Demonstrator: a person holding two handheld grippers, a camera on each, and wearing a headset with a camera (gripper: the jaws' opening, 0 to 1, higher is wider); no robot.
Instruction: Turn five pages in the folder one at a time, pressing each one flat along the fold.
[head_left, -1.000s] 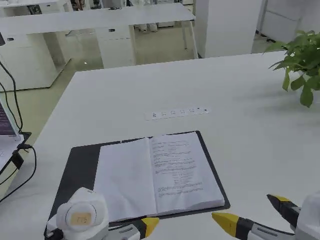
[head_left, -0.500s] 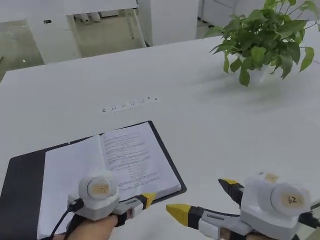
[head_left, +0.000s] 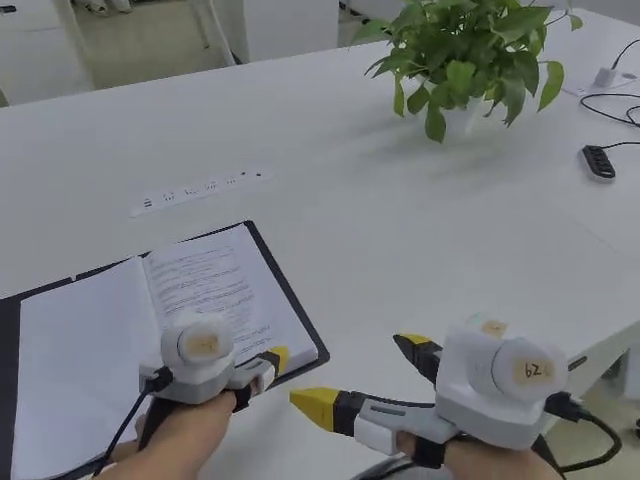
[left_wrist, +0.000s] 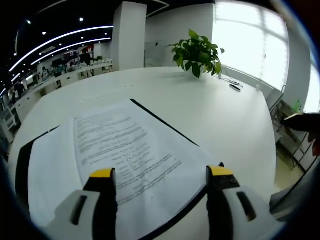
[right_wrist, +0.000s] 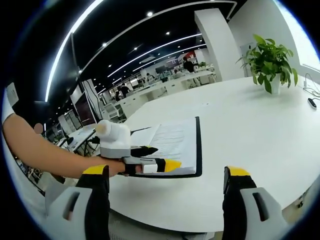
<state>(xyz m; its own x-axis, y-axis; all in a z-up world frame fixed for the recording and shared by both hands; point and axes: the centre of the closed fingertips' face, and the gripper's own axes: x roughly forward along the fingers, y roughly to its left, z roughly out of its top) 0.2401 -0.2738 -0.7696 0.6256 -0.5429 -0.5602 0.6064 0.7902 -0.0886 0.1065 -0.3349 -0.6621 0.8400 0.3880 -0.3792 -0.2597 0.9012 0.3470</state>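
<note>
Here the open folder (head_left: 90, 350) lies on a white office table (head_left: 420, 250).

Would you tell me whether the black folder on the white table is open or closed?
Open: the black folder lies spread flat, white printed pages facing up beside the fold.

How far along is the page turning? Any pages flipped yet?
Done: the folder lies open and flat; turned pages can't be counted. In hand: the left gripper, open, hovers at the lower corner of the printed page, gripping nothing; the right gripper is open over the table. Left: lifting, turning, pressing.
</note>
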